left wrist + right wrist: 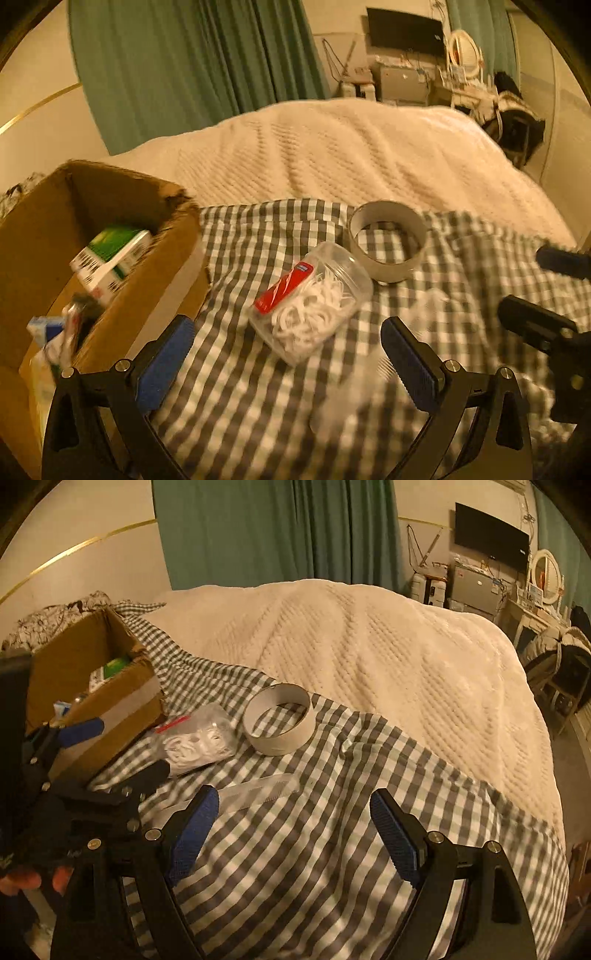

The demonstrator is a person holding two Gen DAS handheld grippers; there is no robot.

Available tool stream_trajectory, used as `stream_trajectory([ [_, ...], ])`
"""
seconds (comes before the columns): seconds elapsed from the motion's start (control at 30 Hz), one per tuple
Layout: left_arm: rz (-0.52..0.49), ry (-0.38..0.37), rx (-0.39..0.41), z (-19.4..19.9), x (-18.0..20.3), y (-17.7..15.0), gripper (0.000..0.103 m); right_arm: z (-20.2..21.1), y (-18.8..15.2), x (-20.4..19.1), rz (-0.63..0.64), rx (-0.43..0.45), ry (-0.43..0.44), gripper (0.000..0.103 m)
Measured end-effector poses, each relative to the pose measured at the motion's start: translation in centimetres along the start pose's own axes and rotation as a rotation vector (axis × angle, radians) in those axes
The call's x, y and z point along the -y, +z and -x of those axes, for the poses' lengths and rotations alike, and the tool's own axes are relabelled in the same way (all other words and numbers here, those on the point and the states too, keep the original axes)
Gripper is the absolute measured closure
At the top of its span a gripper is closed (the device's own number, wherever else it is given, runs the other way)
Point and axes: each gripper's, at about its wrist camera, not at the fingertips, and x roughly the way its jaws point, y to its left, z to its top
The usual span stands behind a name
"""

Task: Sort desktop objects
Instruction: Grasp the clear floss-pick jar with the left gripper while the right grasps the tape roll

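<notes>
Left gripper [286, 365]: fingers spread to full width, nothing between the pads, nothing held. Right gripper [295, 834]: fingers wide apart too, empty.

Just ahead of the left fingers, centred between them: clear plastic jar [310, 302] lying on its side, smooth transparent wall, stuffed with white looped bands, plus a red label with white print, too blurred to read. Not touched by either pad.

Beyond the jar, slightly toward the left gripper's right finger: tape roll [388, 240], a wide thin-walled ring, pale outer face, standing on its edge so the hole faces up. It sits just beside the jar's far end.

Outboard of the left gripper's left finger: open cardboard box [40, 236], brown corrugated, torn rim. Inside it a white-and-green carton [110, 254] with barcode-like black marks, text illegible, and some blue-and-white packets [46, 330] nearer the finger.

Ahead of the right gripper's left finger: a flat clear strip [258, 788], ridged edge, lying on the cloth.

Everything rests on a grey-and-white gingham cloth [332, 830], wrinkled, spread over a bed with a cream waffle-textured blanket [369, 646].
</notes>
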Motion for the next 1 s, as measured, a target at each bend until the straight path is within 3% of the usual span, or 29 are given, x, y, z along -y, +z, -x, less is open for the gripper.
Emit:
stream_trajectory([
  [0.27,-0.03,-0.07,0.001,-4.2,0.1,0.2,0.0,-3.5,1.2,0.4,0.036,-0.017,-0.017,0.019],
  [0.3,-0.03,-0.09,0.003,-4.8,0.0,0.2,0.002,-3.7,1.3,0.4,0.039,-0.016,-0.019,0.019],
  [0.33,-0.025,-0.127,0.004,-5.2,-0.2,0.2,0.013,-4.0,1.4,0.3,0.041,-0.016,-0.023,0.019],
  [0.4,-0.007,-0.139,0.011,-5.3,-0.5,0.1,0.017,-4.6,1.3,0.0,0.045,-0.016,-0.021,0.019],
  [0.43,0.001,-0.141,0.025,-5.0,-0.7,0.0,0.024,-4.8,1.4,-0.2,0.048,-0.013,-0.019,0.019],
  [0.5,0.038,-0.12,0.04,-4.3,-1.1,-0.2,0.029,-5.3,1.5,-0.7,0.06,-0.003,-0.006,0.019],
  [0.7,0.272,0.021,0.074,-1.1,-4.1,-2.6,0.035,-7.5,3.0,-3.4,0.109,0.018,0.0,0.017],
  [0.83,0.298,0.039,0.075,-1.0,-4.5,-3.4,0.036,-10.7,3.9,-4.1,0.076,-0.038,-0.065,0.014],
  [0.9,0.316,0.066,0.074,-1.1,-4.7,-4.1,0.039,-12.2,4.2,-3.9,0.029,-0.087,-0.057,0.014],
  [0.97,0.336,0.05,0.074,-1.1,-5.1,-4.7,0.039,-12.8,4.0,-3.8,0.014,-0.112,-0.086,0.028],
  [1.0,0.356,0.034,0.078,-1.0,-5.6,-4.9,0.039,-12.4,3.8,-3.9,0.02,-0.113,-0.095,0.027],
])
